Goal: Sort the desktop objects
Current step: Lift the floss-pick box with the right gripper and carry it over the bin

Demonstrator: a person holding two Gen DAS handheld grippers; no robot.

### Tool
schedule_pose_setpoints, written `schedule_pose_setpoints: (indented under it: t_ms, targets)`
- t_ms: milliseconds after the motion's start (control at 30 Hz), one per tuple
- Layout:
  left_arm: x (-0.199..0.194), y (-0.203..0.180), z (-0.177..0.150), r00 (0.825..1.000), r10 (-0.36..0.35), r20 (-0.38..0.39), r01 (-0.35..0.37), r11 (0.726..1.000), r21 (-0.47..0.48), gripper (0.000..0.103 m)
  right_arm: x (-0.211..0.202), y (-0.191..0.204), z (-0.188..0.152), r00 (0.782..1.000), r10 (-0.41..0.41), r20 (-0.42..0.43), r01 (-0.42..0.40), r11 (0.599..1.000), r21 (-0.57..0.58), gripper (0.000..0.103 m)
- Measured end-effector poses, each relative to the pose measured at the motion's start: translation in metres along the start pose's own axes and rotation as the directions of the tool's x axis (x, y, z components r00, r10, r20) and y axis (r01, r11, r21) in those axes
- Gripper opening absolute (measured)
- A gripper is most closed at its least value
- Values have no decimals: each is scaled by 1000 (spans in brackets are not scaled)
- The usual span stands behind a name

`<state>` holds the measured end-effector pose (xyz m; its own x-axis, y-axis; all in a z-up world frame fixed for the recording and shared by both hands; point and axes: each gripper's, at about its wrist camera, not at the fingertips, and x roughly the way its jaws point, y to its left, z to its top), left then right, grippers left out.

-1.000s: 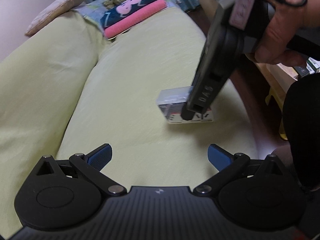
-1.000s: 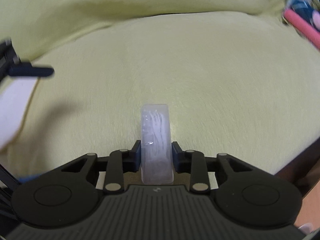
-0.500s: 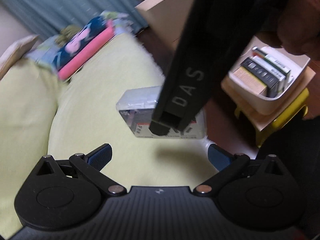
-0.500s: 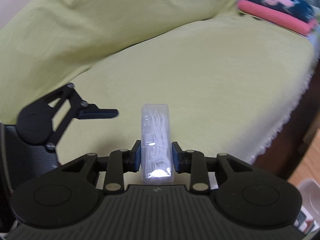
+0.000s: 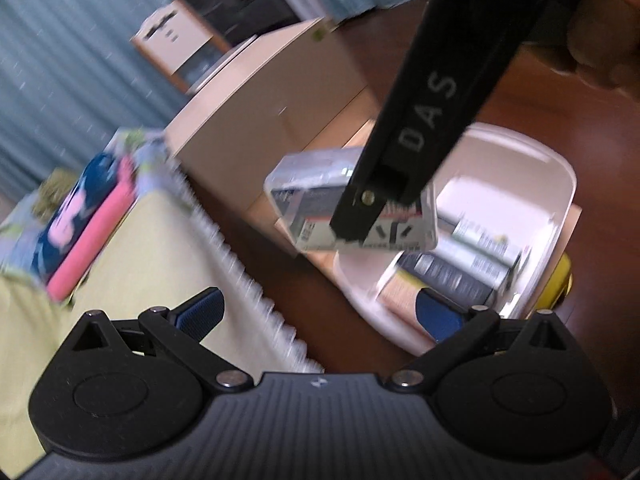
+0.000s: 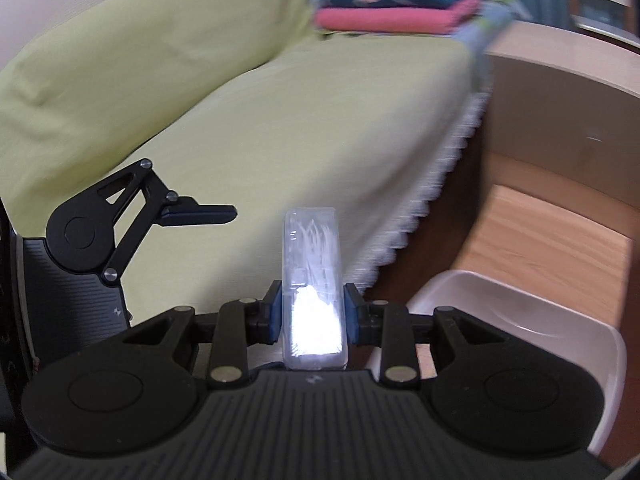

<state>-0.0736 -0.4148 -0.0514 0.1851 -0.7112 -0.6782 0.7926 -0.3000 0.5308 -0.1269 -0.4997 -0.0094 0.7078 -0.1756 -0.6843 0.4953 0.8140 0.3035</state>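
Left wrist view, left to right: one yellow-green sofa cover (image 5: 132, 248) lower left with one stack of folded cloths (image 5: 86, 216) on it, pink on the bottom, dark blue above. Left gripper (image 5: 318, 316) at the bottom: jaws wide apart, nothing between them. One beige cabinet (image 5: 272, 92) upper middle. Centre frame, one clear plastic box (image 5: 316, 196) in the air, pinched by the right gripper (image 5: 362, 216), which comes in from the upper right. Right of that, one white bin (image 5: 560, 184) with several boxes standing inside; count is blurred. Right wrist view: two blue pads (image 6: 274, 312) clamp that one clear box at bottom centre; white sticks inside, can't count them. Bin rim at lower right, just beside the box.
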Motion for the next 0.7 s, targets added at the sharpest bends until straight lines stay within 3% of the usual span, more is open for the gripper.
schedule_pose_setpoints:
  t_ms: [167,367,533,700]
  targets:
    - [28,-27,29,997,-47,54,45,998,45,103,-27,-67,-18,991,-133,12,131,986,101,27]
    - [59,-50,36,992,-99,73,97,995,34,103,-21,-132,-60,963,-264,-59,271,944,190,27]
    - [71,-59,25,988,-143,63,143,990,3,103,0,-166,-94,942,-303,-141,330,910,249,27]
    - [87,-74,22,986,-161,43,158,985,67,103,28,-170,-115,925,-325,-197,367,898,243,27]
